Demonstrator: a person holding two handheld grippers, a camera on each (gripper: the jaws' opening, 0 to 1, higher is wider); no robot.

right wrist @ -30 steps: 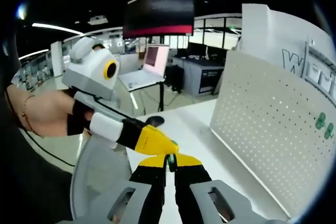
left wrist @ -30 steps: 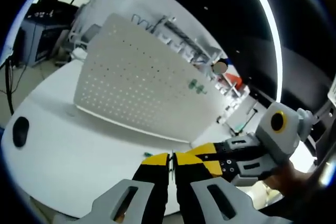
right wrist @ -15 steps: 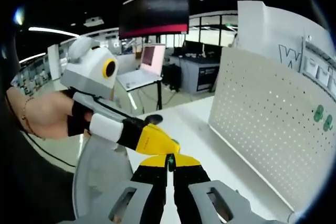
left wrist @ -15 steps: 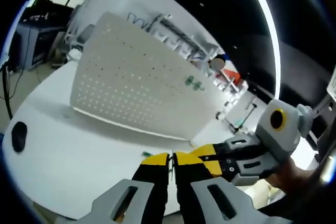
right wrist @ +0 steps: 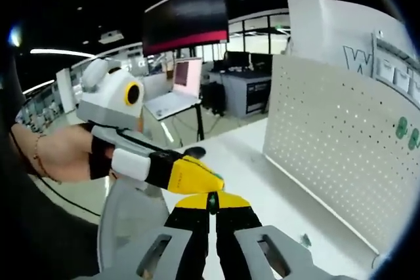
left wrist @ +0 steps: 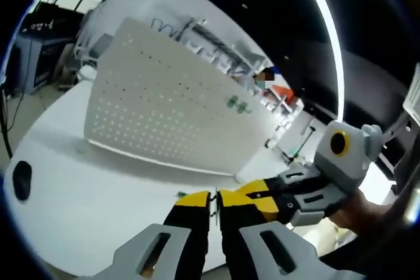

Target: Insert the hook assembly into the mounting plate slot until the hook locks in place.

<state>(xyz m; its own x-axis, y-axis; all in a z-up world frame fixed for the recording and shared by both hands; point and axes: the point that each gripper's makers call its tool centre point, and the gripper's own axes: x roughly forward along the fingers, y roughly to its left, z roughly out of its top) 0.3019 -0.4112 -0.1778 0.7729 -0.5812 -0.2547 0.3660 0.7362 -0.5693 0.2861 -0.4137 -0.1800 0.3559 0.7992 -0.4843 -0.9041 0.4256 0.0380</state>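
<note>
The white pegboard mounting plate (left wrist: pixel 164 113) stands upright on the white table (left wrist: pixel 85 208), with two green hooks (left wrist: pixel 236 103) clipped high on its face. My left gripper (left wrist: pixel 214 200) is shut, and a thin piece of the hook assembly shows between its yellow tips. The right gripper (left wrist: pixel 266 195) comes in from the right, its tip touching mine. In the right gripper view, my right gripper (right wrist: pixel 211 201) is shut on a small green hook part (right wrist: pixel 211 196). The left gripper's yellow fingertip (right wrist: pixel 190 174) meets it from the left. The pegboard (right wrist: pixel 328 142) rises at the right.
A small green piece (left wrist: pixel 180 193) lies loose on the table in front of the board; in the right gripper view the green piece (right wrist: pixel 304 239) is near the board's foot. A black object (left wrist: pixel 21 180) rests near the table's edge. A laptop (right wrist: pixel 177 96) sits on a stand beyond.
Both views have shifted a little with the hands. The two grippers stay tip to tip and shut, and the pegboard and its hooks have not moved.
</note>
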